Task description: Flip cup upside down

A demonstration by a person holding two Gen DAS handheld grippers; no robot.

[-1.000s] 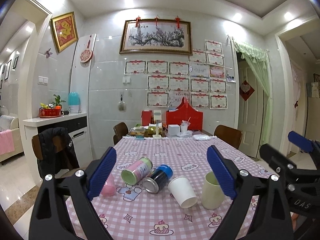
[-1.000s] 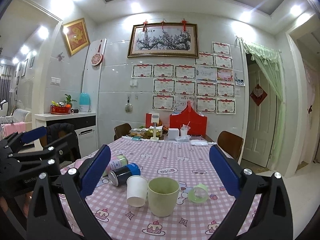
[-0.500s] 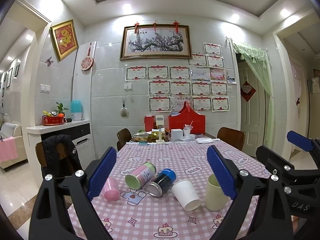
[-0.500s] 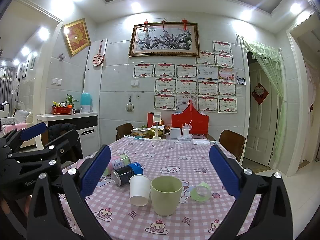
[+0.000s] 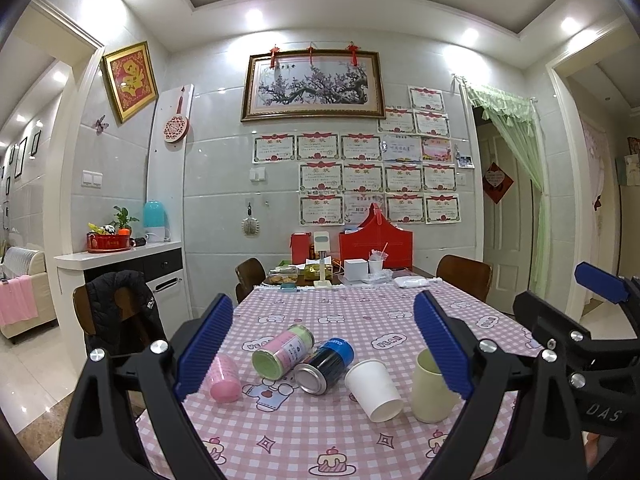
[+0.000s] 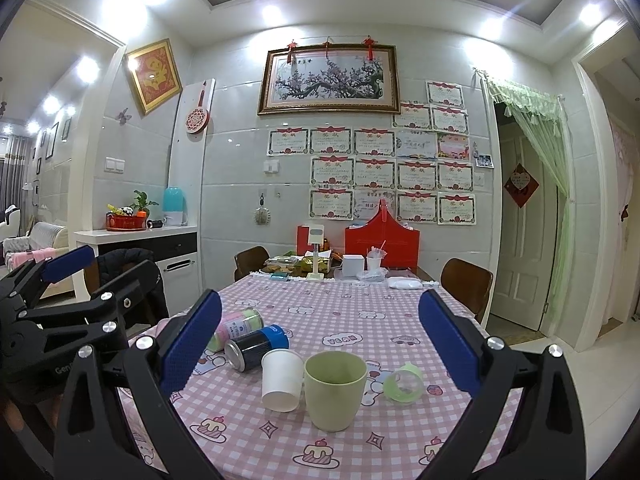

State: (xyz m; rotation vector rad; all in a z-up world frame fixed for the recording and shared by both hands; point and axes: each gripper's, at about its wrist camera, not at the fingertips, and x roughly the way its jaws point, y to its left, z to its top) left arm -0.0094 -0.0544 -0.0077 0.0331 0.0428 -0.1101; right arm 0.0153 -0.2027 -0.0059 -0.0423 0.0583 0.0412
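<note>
A pale green cup (image 6: 335, 392) stands upright, mouth up, near the table's front; in the left wrist view it (image 5: 434, 394) is partly behind my right-hand finger. A white paper cup (image 6: 281, 378) stands upright just left of it; it (image 5: 374, 388) looks tilted in the left wrist view. A pink cup (image 5: 224, 378) lies on its side at the left. My left gripper (image 5: 320, 350) is open and empty, above the table's front. My right gripper (image 6: 320, 350) is open and empty, with the green cup between and beyond its fingers.
A pink-green can (image 5: 283, 352) and a dark blue can (image 5: 325, 365) lie on their sides on the pink checked tablecloth (image 5: 320, 432). A clear green small cup (image 6: 403, 383) lies right of the green cup. Boxes and dishes crowd the far end. Chairs stand around the table.
Both views have tilted upward a little, so the table and cups sit lower in frame. The cups and cans have not moved. Both grippers stay open.
</note>
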